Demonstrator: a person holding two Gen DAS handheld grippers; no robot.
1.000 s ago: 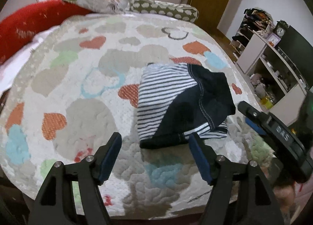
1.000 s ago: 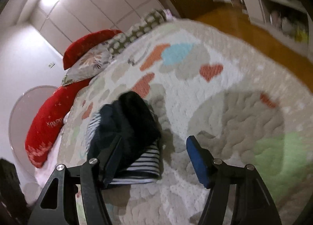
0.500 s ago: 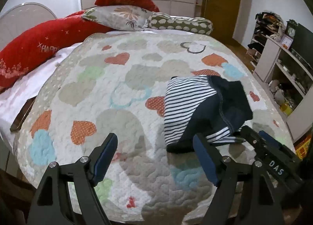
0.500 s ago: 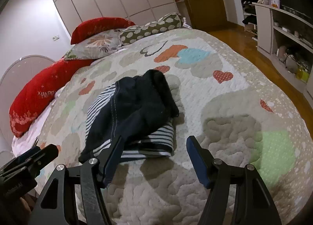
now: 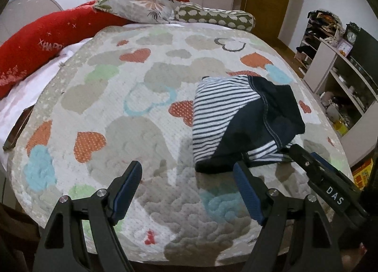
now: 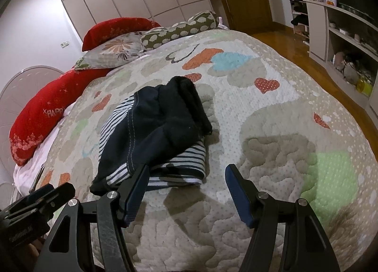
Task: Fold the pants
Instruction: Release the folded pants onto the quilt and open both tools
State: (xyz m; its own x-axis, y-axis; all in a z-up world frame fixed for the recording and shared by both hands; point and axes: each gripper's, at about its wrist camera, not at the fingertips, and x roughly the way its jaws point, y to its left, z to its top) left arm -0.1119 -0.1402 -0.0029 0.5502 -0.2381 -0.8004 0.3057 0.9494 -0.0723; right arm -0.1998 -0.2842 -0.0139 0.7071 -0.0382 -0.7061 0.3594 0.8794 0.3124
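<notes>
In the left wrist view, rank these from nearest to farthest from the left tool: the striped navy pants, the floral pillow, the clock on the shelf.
From the left tool:
1. Striped navy pants, just ahead, to the right.
2. Floral grey pillow, at the bed's far end, ahead and left.
3. Small dark clock, on the white shelf unit, far right, off the bed.
</notes>
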